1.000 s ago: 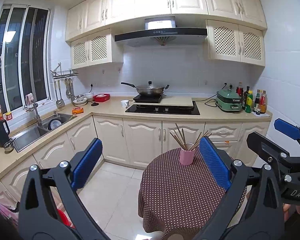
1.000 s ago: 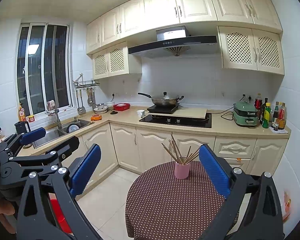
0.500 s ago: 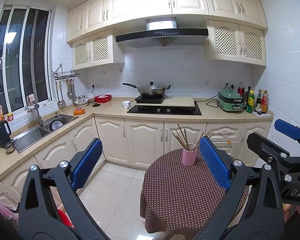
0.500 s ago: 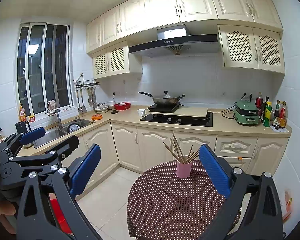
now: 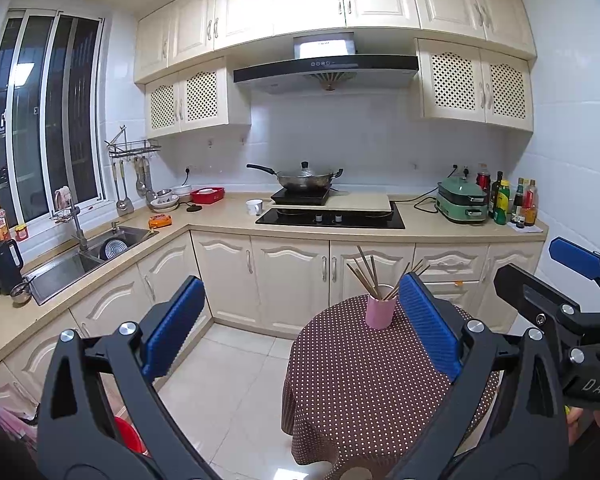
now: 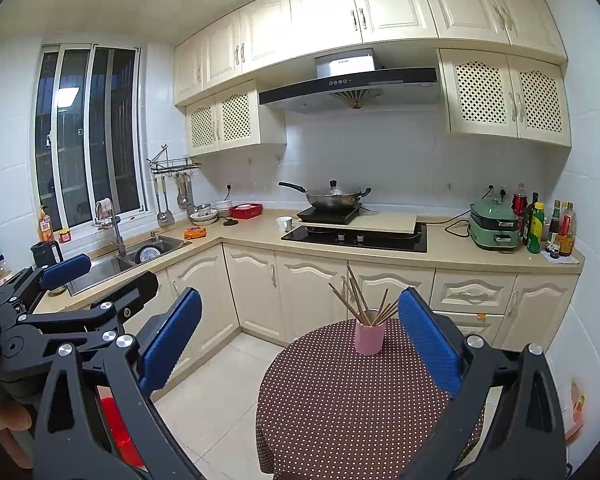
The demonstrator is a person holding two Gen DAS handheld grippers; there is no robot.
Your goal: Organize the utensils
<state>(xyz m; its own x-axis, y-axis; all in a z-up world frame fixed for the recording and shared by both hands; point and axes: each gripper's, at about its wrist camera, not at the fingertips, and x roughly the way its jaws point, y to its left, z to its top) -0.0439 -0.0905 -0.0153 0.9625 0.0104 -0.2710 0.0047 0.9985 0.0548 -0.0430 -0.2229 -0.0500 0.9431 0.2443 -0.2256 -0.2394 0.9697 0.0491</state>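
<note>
Kitchen: cream cabinets are seen along two walls, with a dark window on the left wall and a range hood (image 5: 324, 70) over the hob.
Counter: an L-shaped worktop (image 5: 220, 216) carries a steel sink (image 5: 80, 254) under the window, a lidded wok (image 5: 306, 178) on a hotplate, a green electric cooker (image 5: 462, 200) and a cluster of bottles (image 5: 512, 204) at the far right.
Bench: a round bench (image 5: 360, 376) covered with a brown cloth with white dots is set on the tiled floor in front of the cabinets.
Left tool: the left tool (image 5: 300, 328) is held open above the near side of the bench, its blue pads spread wide, nothing between them.
Right tool: the right tool (image 6: 300, 336) is likewise held open and empty, beside the left one, well short of the cup.
Cup: a pink cup (image 6: 369, 337) stands upright on the far part of the bench.
Chopsticks: a bundle of wooden chopsticks (image 6: 358, 298) is stood in the cup, fanned out and leaning in different directions.
</note>
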